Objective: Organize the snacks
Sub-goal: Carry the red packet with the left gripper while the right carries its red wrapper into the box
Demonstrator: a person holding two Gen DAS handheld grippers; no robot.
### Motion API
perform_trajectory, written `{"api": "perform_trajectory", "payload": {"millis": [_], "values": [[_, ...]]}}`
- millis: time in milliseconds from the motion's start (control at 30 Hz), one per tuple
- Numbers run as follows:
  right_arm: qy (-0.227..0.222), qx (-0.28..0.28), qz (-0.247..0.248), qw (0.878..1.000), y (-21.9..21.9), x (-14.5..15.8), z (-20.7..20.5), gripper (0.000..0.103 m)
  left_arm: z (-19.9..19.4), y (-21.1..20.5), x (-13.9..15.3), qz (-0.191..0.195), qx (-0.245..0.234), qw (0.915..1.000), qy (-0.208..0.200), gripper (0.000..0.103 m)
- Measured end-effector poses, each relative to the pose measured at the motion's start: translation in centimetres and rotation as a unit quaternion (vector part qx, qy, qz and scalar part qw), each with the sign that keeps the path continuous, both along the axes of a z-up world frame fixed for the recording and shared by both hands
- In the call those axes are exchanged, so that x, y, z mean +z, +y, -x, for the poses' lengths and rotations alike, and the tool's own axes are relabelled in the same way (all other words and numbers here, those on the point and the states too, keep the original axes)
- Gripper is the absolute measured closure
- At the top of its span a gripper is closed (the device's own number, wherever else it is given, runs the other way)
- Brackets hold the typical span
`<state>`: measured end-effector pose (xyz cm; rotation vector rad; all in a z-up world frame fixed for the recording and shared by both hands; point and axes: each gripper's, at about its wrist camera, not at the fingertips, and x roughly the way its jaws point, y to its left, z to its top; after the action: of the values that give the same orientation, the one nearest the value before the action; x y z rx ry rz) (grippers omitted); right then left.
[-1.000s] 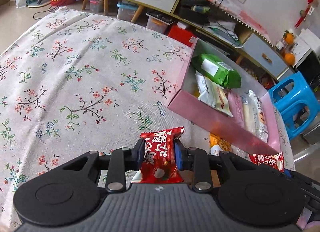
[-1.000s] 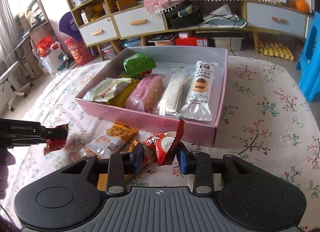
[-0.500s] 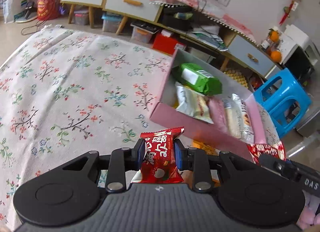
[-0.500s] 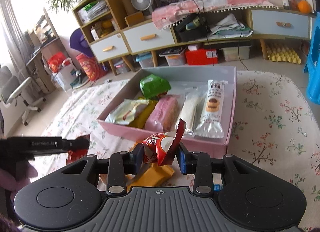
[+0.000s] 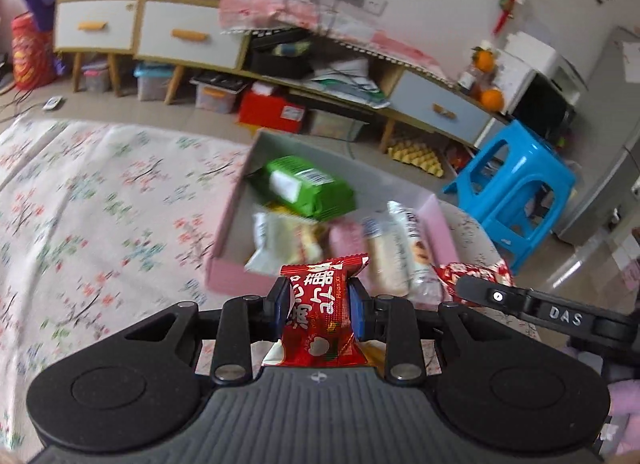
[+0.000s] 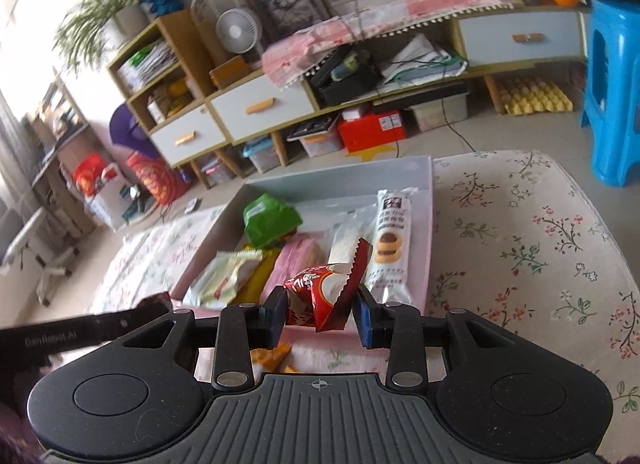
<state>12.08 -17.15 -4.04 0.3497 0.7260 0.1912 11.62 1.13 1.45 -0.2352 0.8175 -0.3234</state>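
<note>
My left claw (image 5: 318, 310) pinches one small red snack packet (image 5: 320, 316) flat between its blue pads, the packet standing upright with its crimped top edge above the fingers. My right claw (image 6: 322, 314) pinches a second red packet (image 6: 326, 296), this one crumpled and tilted, one serrated end sticking up to the right. That makes two red packets, one per claw, both held above the floral tablecloth (image 6: 520, 248) at the near edge of the pink box (image 5: 226, 276). Under my right claw one orange packet (image 6: 270, 356) lies on the cloth, partly hidden.

Inside the box I count six snacks: one pale packet (image 6: 224, 278) at the near left, one yellow one (image 6: 264, 266) half buried beside it, one pink bar (image 6: 298, 258), one white bar (image 6: 344, 240), one long white pack printed with brown cookies (image 6: 390, 240), and one green bag (image 6: 270, 221) at the back.

Beyond the table stand one blue plastic stool (image 5: 516, 191) and a low cabinet with three drawers (image 6: 264, 105).
</note>
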Motion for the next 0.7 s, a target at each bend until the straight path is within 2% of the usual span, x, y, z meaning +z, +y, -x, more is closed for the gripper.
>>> {"api": "perform_trajectory", "payload": {"millis": [233,500,700], "values": [[-0.003,-0.03,-0.019,0.999,-1.9,0.3,-2.3,0.069,-3.5,-3.4,1.0,-0.014,-0.044,0.9989,-0.006,0.075],[0.001,-0.049,-0.05,0.998,-3.8,-0.3,-6.5,0.069,-9.5,-6.5,0.4,-0.003,-0.062,0.9977,0.027,0.075],[-0.003,-0.062,-0.085,0.994,-4.8,-1.5,-8.5,0.069,-12.6,-7.6,-0.2,-0.012,-0.065,0.9968,0.045,0.075]]}}
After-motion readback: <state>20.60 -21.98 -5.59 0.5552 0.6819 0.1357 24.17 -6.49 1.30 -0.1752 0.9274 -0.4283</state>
